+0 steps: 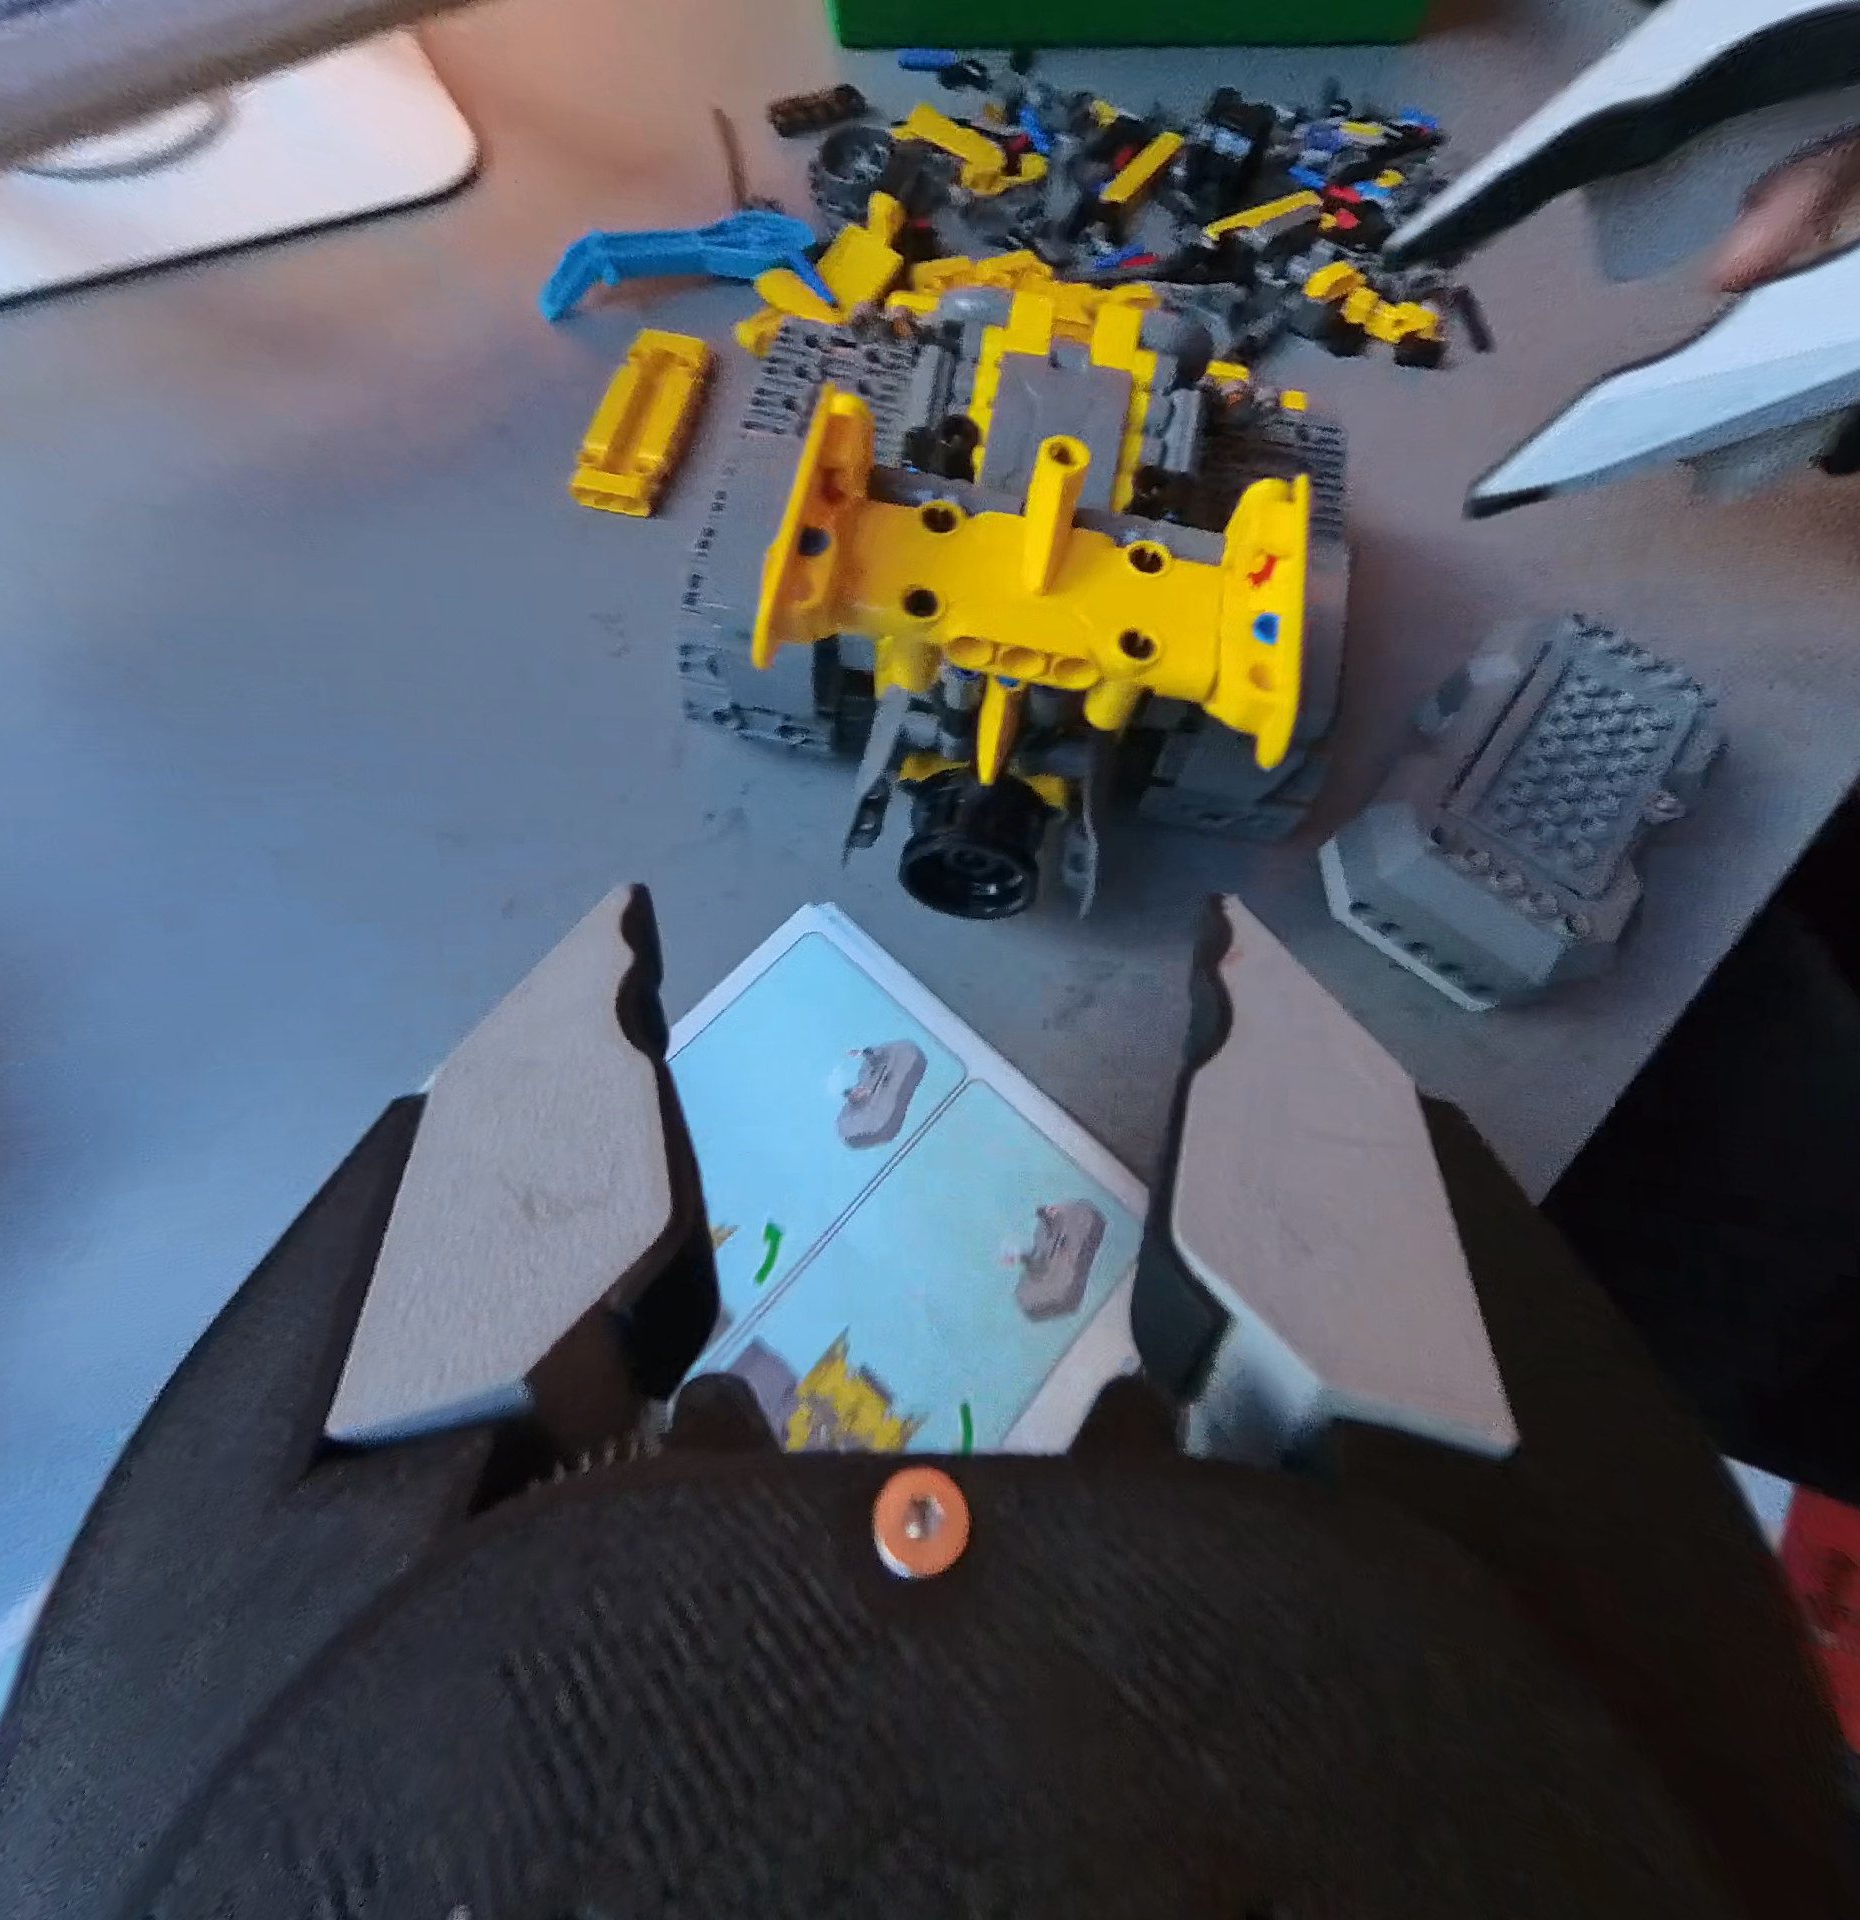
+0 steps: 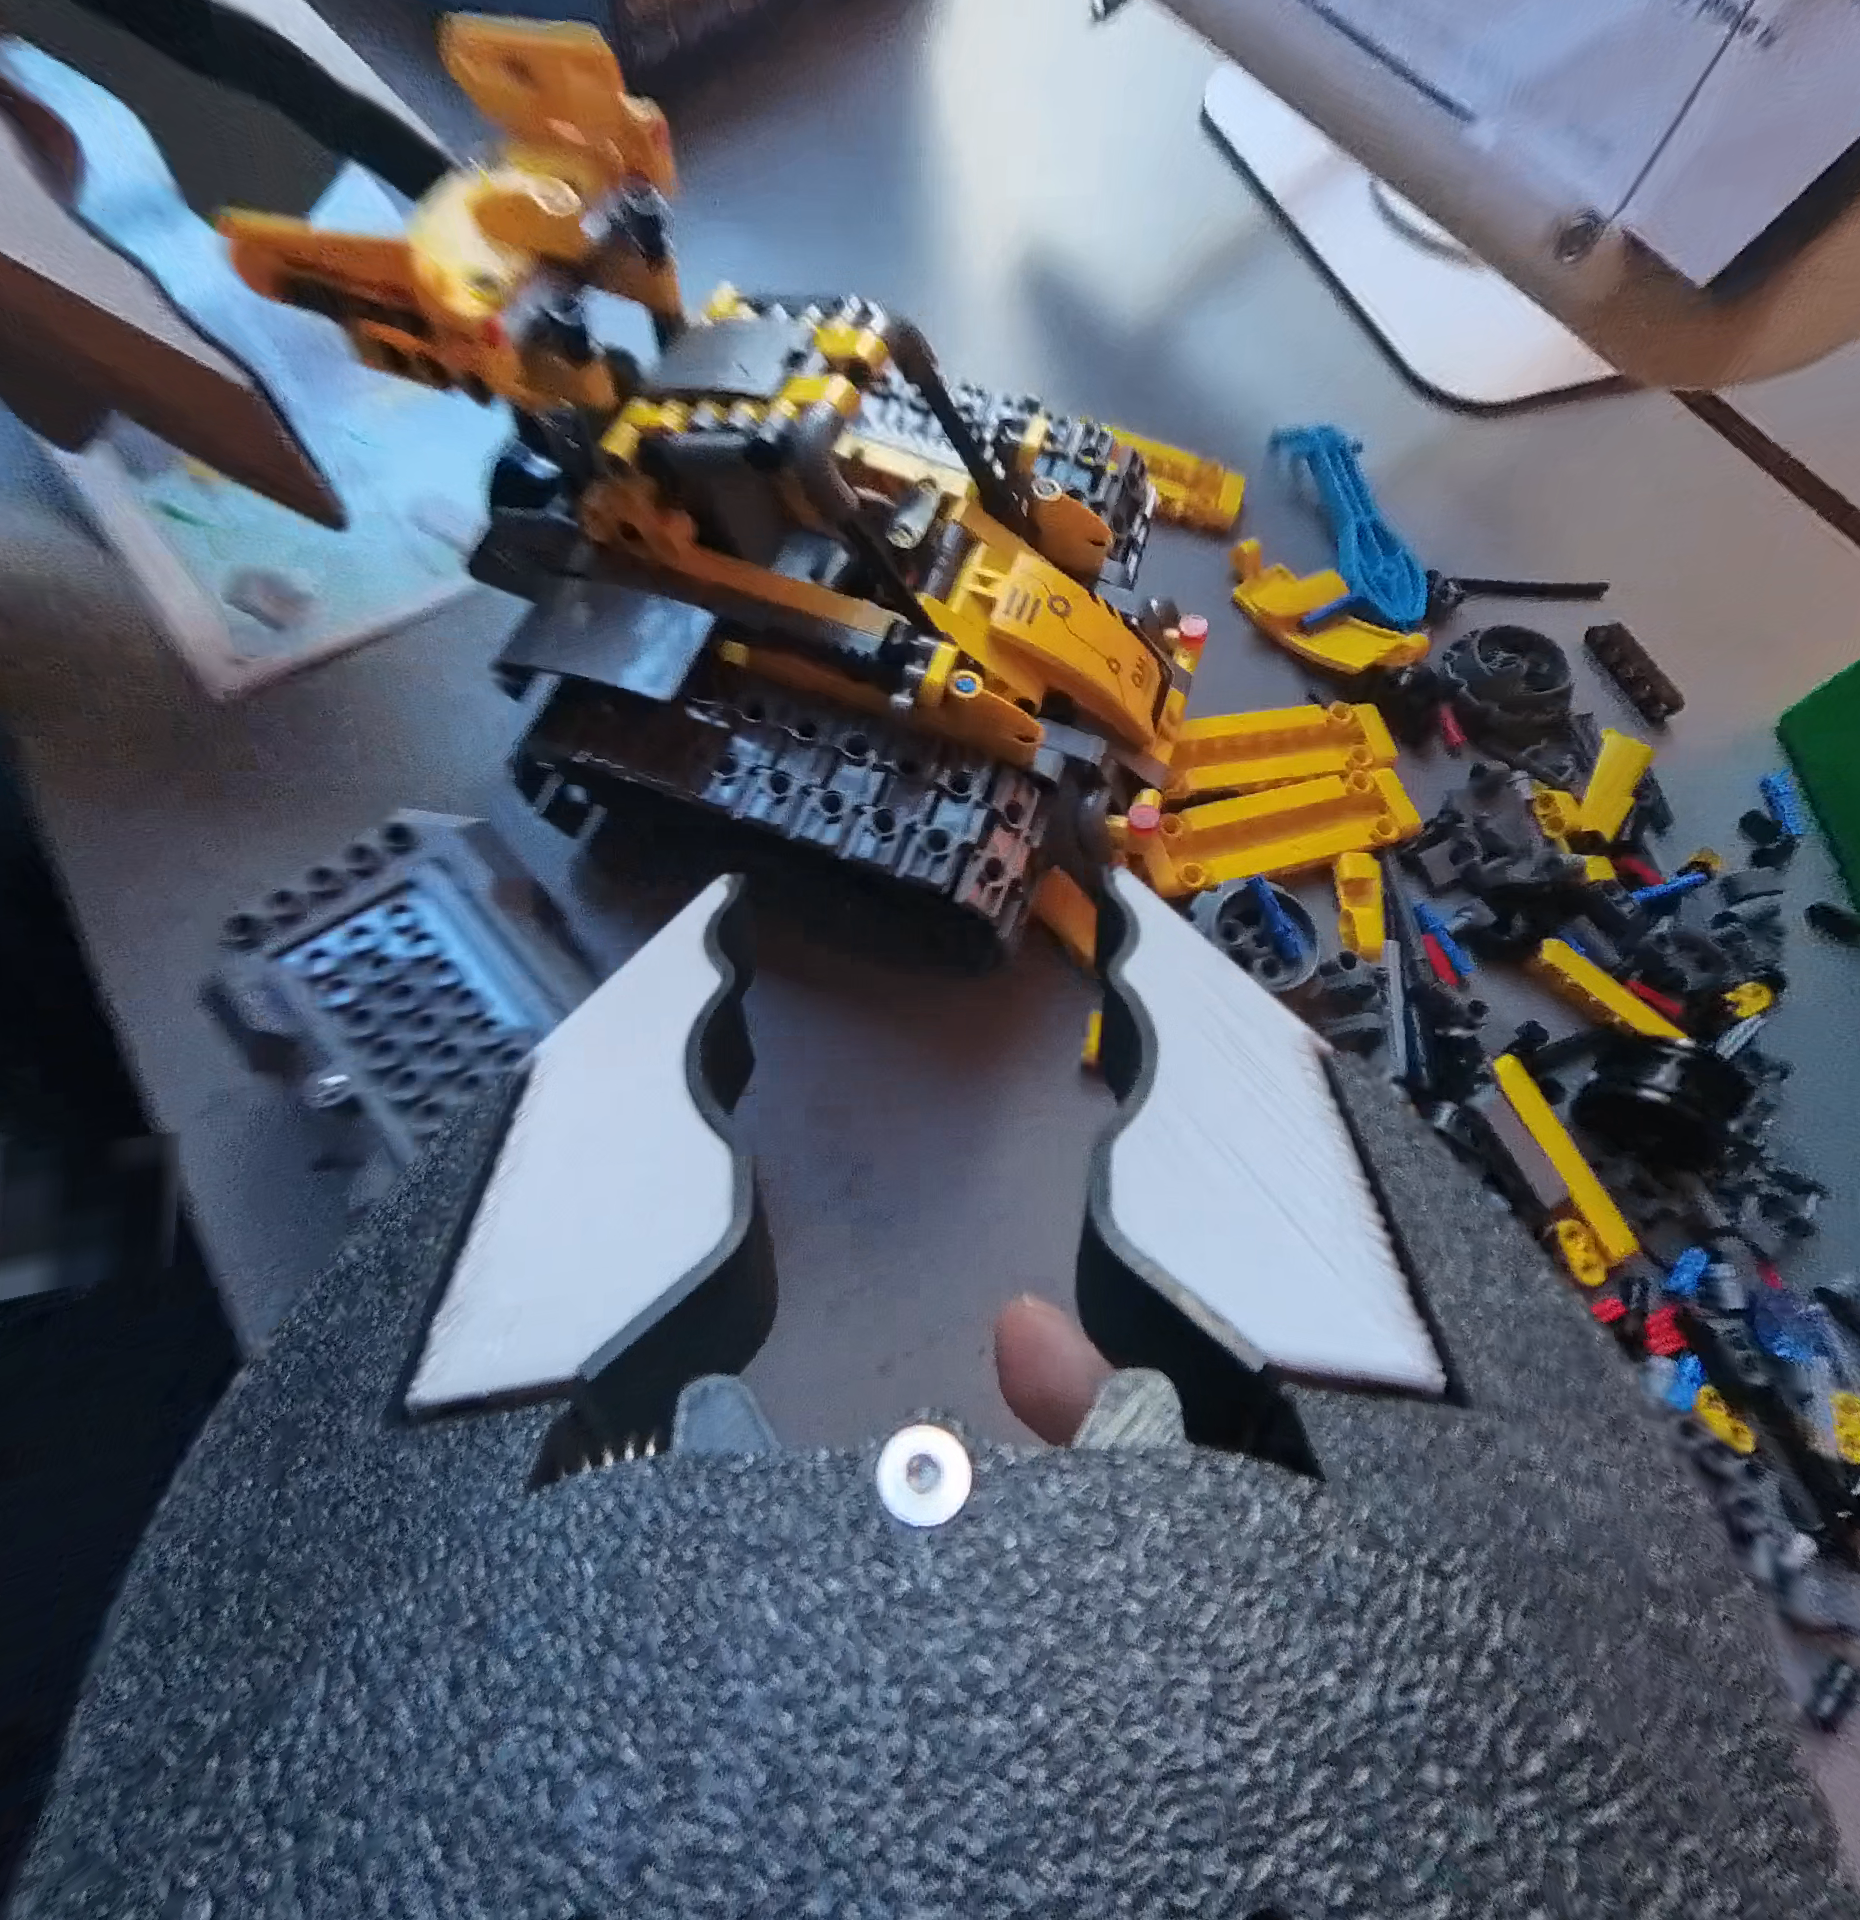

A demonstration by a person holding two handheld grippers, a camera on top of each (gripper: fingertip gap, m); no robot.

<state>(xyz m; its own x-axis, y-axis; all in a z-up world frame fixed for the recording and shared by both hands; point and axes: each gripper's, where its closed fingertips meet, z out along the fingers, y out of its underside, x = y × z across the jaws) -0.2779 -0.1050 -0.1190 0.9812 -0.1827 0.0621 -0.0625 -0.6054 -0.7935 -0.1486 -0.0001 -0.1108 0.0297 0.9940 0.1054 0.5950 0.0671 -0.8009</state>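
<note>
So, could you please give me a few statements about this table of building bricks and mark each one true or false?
1. Both claws are open and hold nothing. True: left claw, right claw.
2. The instruction booklet lies under the left claw. True.
3. The tracked yellow model is gripped by the right claw. False: it stands on the table, just ahead of the open fingers.
4. The blue curved piece sits on top of the model. False: it lies on the table beside the loose parts pile.
5. The grey studded block lies apart from the model. True.
</note>
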